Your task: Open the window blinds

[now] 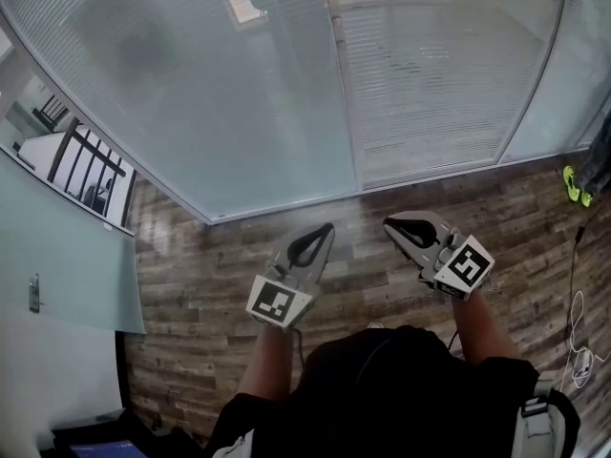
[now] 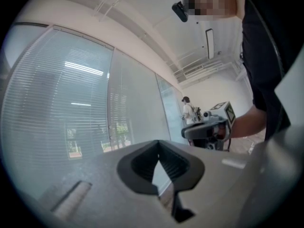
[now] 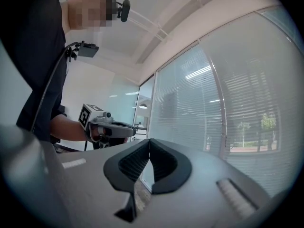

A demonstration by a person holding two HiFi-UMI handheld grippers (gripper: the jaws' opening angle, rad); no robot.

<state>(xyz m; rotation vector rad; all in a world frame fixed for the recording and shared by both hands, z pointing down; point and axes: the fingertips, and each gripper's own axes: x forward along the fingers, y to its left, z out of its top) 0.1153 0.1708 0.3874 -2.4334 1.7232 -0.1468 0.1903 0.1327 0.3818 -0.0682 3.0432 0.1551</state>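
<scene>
The window blinds [image 1: 286, 93] hang lowered, slats closed, behind glass panes across the wall ahead; they also fill the left of the left gripper view [image 2: 57, 108] and the right of the right gripper view [image 3: 228, 103]. My left gripper [image 1: 327, 227] is held level in front of me, a short way from the glass, its jaws [image 2: 158, 144] shut on nothing. Beside it, my right gripper [image 1: 389, 223] points the same way, also shut and empty [image 3: 149, 141]. Each gripper shows in the other's view: the right gripper [image 2: 204, 129] and the left gripper [image 3: 111, 127].
A wood-pattern floor [image 1: 220, 275] runs up to the window's foot. A frosted glass partition with a handle [image 1: 34, 294] stands at the left, a dark railing [image 1: 91, 170] behind it. Cables [image 1: 578, 342] and a yellow-green object [image 1: 573, 184] lie at the right. A person [image 2: 188, 110] stands far off.
</scene>
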